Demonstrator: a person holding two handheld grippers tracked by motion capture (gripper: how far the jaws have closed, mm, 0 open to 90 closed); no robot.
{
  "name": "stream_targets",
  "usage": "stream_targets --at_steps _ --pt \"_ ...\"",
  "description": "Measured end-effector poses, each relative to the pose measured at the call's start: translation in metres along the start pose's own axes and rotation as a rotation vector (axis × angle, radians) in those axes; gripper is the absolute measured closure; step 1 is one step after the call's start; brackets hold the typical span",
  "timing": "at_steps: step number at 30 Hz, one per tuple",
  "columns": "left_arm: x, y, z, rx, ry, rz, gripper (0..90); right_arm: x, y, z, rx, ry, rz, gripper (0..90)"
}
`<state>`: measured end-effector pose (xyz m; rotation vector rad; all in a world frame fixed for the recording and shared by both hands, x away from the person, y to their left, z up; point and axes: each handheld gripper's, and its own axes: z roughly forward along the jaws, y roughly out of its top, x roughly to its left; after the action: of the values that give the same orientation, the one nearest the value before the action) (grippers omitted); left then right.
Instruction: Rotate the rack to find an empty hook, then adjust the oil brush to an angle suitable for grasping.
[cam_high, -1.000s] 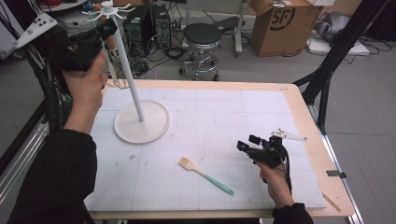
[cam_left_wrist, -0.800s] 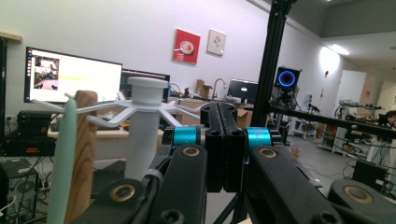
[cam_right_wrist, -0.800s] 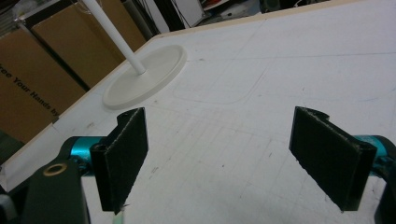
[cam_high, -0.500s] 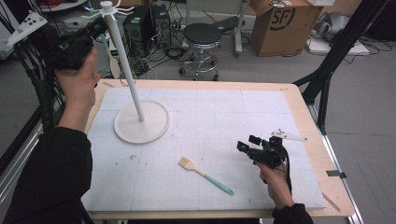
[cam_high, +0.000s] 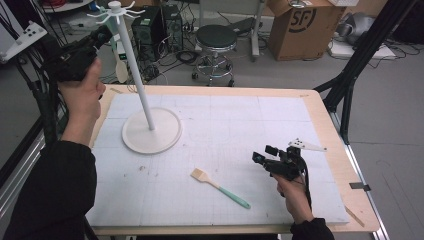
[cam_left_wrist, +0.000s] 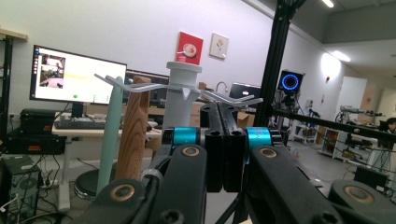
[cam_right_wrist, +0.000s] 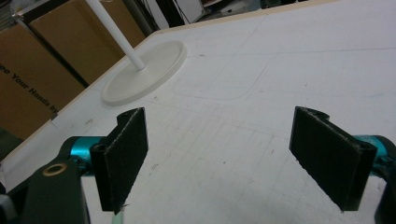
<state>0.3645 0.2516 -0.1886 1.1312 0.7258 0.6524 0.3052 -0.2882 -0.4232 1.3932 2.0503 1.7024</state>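
A white hook stand rises from its round base at the table's left. Up by the stand's top, my left gripper is shut with nothing between its jaws. In the left gripper view the shut gripper points at the stand's head, where a teal handle and a wooden handle hang from hooks. A brush with a teal handle lies flat on the mat. Right of it my right gripper hovers low and open, and its jaws frame bare mat.
The white gridded mat covers a wooden table. Behind the table stand a black stool, a cardboard box and computer gear. A black frame leg slants down at the right.
The left hand with its shut gripper has drawn slightly to the left, away from the stand's top. The right hand and the brush have kept still.
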Motion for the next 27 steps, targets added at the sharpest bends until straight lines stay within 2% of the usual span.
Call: stream_targets --at_steps 2,4,7,11,14,21,27 --pt "-0.001 0.0 -0.001 -0.004 -0.009 0.001 81.8 0.0 0.0 0.0 0.0 0.001 -0.005 18.9" --pt "-0.003 0.001 -0.002 -0.014 -0.026 0.006 66.1 0.0 0.0 0.001 -0.002 0.002 -0.007 18.9" --pt "-0.007 0.001 -0.003 -0.007 -0.03 0.019 49.5 0.0 0.0 0.001 0.002 0.004 0.0 18.9" --pt "-0.009 0.001 -0.004 -0.003 -0.036 0.032 39.3 0.001 0.0 0.002 0.001 0.006 -0.005 18.9" --pt "-0.012 0.002 -0.006 0.004 -0.035 0.053 38.0 0.001 0.0 0.002 -0.001 0.012 -0.005 18.9" --pt "-0.022 0.0 -0.015 0.025 -0.057 0.066 32.4 0.002 -0.001 0.003 0.003 0.016 -0.006 18.9" --pt "-0.031 -0.01 -0.024 0.026 -0.093 0.056 31.6 0.002 0.0 0.004 -0.01 0.029 -0.01 18.9"
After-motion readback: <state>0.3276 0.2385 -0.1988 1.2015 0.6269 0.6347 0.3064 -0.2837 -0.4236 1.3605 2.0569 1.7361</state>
